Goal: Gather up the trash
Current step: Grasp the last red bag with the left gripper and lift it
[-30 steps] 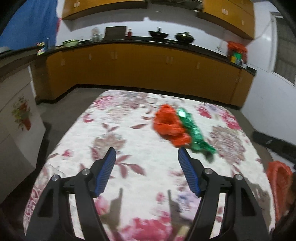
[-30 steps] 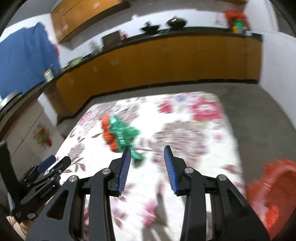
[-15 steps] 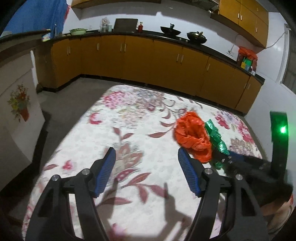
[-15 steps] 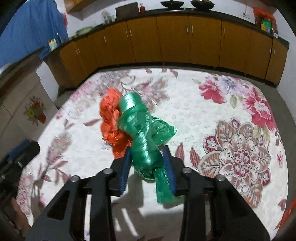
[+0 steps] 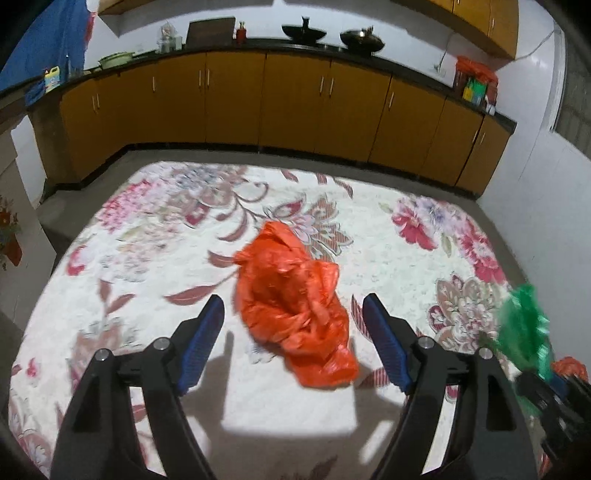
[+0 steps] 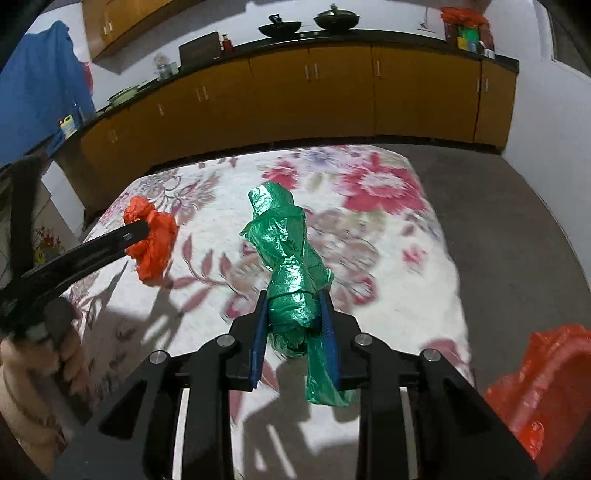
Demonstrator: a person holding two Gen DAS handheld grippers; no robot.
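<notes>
Clamping the green plastic bag [image 6: 291, 273], the right gripper [image 6: 293, 325] has its blue pads pressed into both sides of the crumpled bundle at lower centre of the right wrist view; the bag's twisted top sticks up past the fingertips and a loose tail hangs below them. Bag appears lifted off the floral tablecloth [image 6: 388, 236], shadow underneath. In the left wrist view the same green bag [image 5: 524, 325] shows blurred at the right edge.

Left gripper [image 5: 293, 325] is spread wide, nothing between the pads, poised over the orange plastic bag [image 5: 295, 310], which lies crumpled on the cloth [image 5: 147, 258] at frame centre, between the two blue fingers [image 5: 201, 343] as seen from above; contact cannot be told. From the right wrist view the left gripper's black arm crosses the orange bag [image 6: 153, 240] at centre left, and the hand [image 6: 48, 354] holding it shows at lower left.

Writing: none readable. A yellow-labelled bottle [image 6: 68, 124] on the counter at upper left is too small to read.

Around: orange-brown cabinets [image 5: 295, 99] under a dark counter across the top, two dark woks [image 5: 304, 31] on it, a pale pot [image 5: 114, 59] upper left, blue cloth [image 6: 40, 99] hanging at far left, red and green packets [image 5: 474, 83] at upper right. A red-orange bin or bag [image 6: 546, 387] sits at the lower right edge, just off the table corner.
</notes>
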